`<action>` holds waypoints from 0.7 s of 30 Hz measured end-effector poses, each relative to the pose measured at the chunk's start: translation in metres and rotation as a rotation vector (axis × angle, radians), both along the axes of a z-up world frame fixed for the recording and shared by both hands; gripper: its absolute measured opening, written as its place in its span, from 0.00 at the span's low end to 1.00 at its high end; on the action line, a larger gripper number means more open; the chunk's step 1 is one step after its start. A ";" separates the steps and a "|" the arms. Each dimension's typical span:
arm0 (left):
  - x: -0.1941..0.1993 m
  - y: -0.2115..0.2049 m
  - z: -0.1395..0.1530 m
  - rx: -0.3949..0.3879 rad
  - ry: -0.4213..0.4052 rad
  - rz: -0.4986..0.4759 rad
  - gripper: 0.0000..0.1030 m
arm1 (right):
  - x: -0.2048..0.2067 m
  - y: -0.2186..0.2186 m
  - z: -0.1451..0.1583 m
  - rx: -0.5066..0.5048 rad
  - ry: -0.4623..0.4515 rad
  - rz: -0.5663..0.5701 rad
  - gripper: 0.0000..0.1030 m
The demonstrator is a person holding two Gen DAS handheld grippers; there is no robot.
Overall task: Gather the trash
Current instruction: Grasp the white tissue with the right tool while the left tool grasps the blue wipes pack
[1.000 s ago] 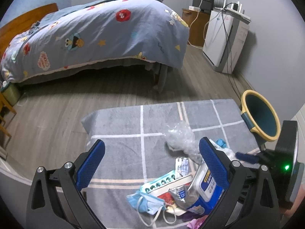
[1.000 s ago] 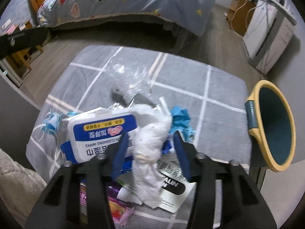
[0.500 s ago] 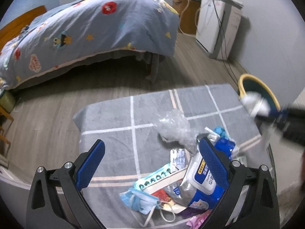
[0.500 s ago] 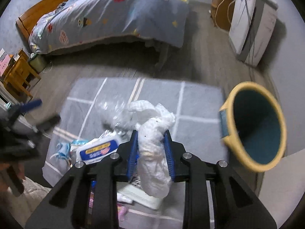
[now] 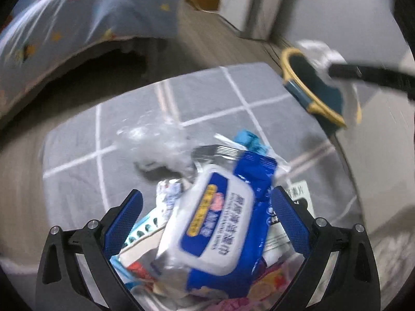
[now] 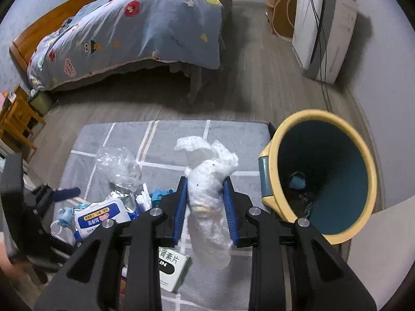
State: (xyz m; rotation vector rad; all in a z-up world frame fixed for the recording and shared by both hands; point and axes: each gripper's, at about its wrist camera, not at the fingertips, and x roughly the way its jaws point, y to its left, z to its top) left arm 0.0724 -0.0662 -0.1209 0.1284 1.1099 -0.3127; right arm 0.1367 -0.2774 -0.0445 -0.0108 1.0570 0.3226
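Note:
A crumpled white tissue (image 6: 207,207) hangs upright above the rug with my right gripper (image 6: 205,181) shut on it, just left of the yellow-rimmed teal bin (image 6: 269,155). In the left wrist view that tissue (image 5: 319,51) shows blurred over the bin (image 5: 288,54). My left gripper (image 5: 206,193) is open low over the trash pile. The blue-and-white wipes pack (image 5: 215,215) lies between its fingers, with gaps on both sides. A clear plastic bag (image 5: 155,142) lies just beyond the pile. The bin holds a small blue scrap (image 6: 298,180).
The pile lies on a grey rug with white lines (image 6: 233,134). It includes a face mask (image 6: 62,212) and a white box with a black label (image 6: 171,264). A bed (image 6: 145,26), a white appliance with cables (image 6: 324,26) and a wooden chair (image 6: 15,119) stand around.
My right gripper closed on the tissue, lifted it from the pile and carried it right, close to the bin. My left gripper came down over the pile, so the wipes pack sits between its fingers.

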 end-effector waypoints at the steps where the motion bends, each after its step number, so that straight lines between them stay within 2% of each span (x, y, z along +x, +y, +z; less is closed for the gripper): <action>1: -0.002 -0.009 -0.002 0.030 -0.007 -0.033 0.95 | 0.002 -0.002 -0.002 0.008 0.008 -0.006 0.26; 5: -0.010 -0.032 -0.004 0.076 -0.048 -0.090 0.95 | 0.006 -0.008 -0.006 0.008 0.020 -0.018 0.26; 8: -0.011 -0.041 -0.006 0.051 -0.057 -0.098 0.92 | 0.007 -0.014 -0.004 0.041 0.024 -0.039 0.26; 10: -0.009 -0.047 -0.008 0.062 -0.064 -0.104 0.91 | 0.008 -0.019 -0.002 0.072 0.025 -0.052 0.26; 15: -0.001 -0.066 -0.019 0.113 -0.066 -0.140 0.62 | 0.008 -0.021 -0.001 0.064 0.020 -0.048 0.26; 17: 0.003 -0.067 -0.025 0.097 -0.050 -0.119 0.56 | 0.007 -0.022 -0.002 0.058 0.020 -0.049 0.26; 19: 0.006 -0.066 -0.025 0.081 -0.038 -0.106 0.42 | 0.007 -0.023 -0.002 0.055 0.021 -0.052 0.26; 20: 0.007 -0.066 -0.026 0.085 -0.037 -0.108 0.29 | 0.007 -0.023 -0.001 0.055 0.020 -0.053 0.26; 21: 0.007 -0.065 -0.025 0.083 -0.037 -0.116 0.23 | 0.007 -0.024 -0.001 0.055 0.018 -0.053 0.26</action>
